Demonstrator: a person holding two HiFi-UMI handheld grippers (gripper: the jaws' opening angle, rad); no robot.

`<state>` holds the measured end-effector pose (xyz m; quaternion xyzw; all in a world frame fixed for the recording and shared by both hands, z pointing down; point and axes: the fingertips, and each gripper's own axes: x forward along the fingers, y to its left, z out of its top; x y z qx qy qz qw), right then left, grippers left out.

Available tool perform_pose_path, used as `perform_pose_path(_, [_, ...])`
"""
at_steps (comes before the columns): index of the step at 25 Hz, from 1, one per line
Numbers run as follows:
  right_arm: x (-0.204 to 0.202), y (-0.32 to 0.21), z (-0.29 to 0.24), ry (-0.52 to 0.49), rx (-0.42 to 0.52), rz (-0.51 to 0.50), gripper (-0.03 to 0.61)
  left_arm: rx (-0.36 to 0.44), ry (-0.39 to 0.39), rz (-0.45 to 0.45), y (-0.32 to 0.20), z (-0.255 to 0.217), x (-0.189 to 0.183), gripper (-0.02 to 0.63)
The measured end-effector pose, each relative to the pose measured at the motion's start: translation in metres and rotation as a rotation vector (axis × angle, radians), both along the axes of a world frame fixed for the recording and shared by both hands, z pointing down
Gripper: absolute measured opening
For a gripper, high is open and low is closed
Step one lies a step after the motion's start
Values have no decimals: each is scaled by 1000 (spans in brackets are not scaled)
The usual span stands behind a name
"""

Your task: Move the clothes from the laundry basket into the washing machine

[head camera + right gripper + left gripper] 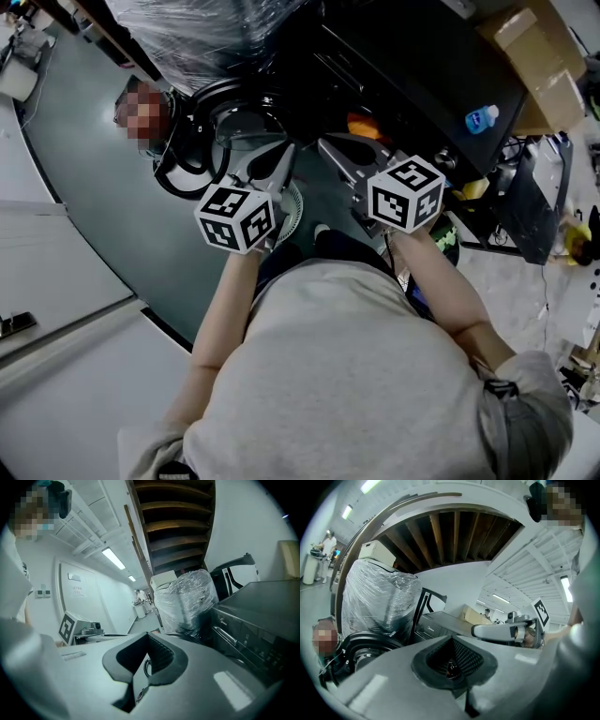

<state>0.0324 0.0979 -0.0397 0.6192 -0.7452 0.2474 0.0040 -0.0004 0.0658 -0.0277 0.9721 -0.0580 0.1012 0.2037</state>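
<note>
The black washing machine (281,103) stands in front of me with its round door (192,150) swung open to the left. Both grippers are held side by side and point at it. My left gripper (284,155) is shut with nothing in it, its marker cube (236,217) near my wrist. My right gripper (328,145) is likewise shut and empty. In the left gripper view the jaws (452,644) are closed with the door (361,651) beyond. In the right gripper view my right gripper (147,641) aims past the machine's front panel (253,630). Part of a white mesh basket (293,214) shows between my arms.
A plastic-wrapped bulk (206,33) stands behind the open door. An orange thing (364,125) and a blue bottle (482,119) lie on the dark top at right, with cardboard boxes (539,66) beyond. Cables and clutter (525,206) fill the floor at right.
</note>
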Motion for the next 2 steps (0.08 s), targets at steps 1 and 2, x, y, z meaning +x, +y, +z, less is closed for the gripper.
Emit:
perform_pose_path(1, [0, 1, 0, -3, 2, 3, 25, -5, 3, -9, 0, 0, -2, 5])
perform_pose_path(2, [0, 2, -1, -7, 4, 7, 25, -9, 7, -18, -1, -1, -3, 5])
